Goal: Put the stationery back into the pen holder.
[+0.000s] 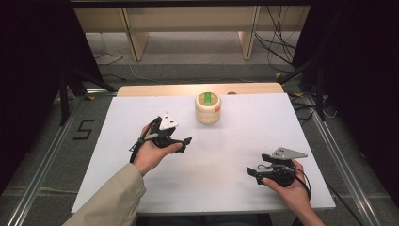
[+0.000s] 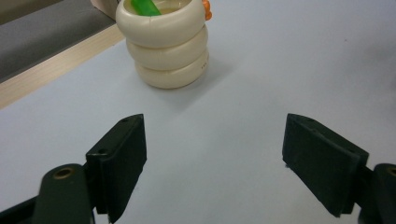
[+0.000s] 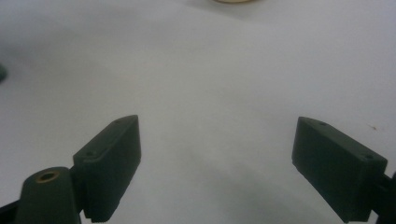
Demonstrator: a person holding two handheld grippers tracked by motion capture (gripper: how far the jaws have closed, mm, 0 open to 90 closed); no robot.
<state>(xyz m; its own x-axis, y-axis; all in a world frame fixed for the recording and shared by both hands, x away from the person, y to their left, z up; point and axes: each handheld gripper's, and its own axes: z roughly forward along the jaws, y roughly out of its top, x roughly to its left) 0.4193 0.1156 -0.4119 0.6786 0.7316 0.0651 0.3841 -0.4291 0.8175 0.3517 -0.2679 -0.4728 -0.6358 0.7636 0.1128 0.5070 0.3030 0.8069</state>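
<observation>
A cream container of three stacked rings (image 1: pixel 208 109) stands near the back middle of the white sheet (image 1: pixel 141 113). A green piece (image 1: pixel 207 99) lies in its top and an orange bit (image 1: pixel 217 109) sticks out at its side. My left gripper (image 1: pixel 186 144) is held open to the front left of the container, a short way off, with nothing between its jaws. The left gripper view has the container (image 2: pixel 168 46) straight ahead of the open left gripper (image 2: pixel 215 163). My right gripper (image 1: pixel 253 175) is open near the front right, over bare sheet. The right gripper (image 3: pixel 217 168) holds nothing.
A wooden table edge (image 1: pixel 197 89) shows behind the sheet. Metal rails (image 1: pixel 343 169) run along both sides of the table. A taped mark shaped like a 5 (image 1: pixel 82 129) is on the floor at the left. Cables (image 1: pixel 277 42) and wooden legs stand at the back.
</observation>
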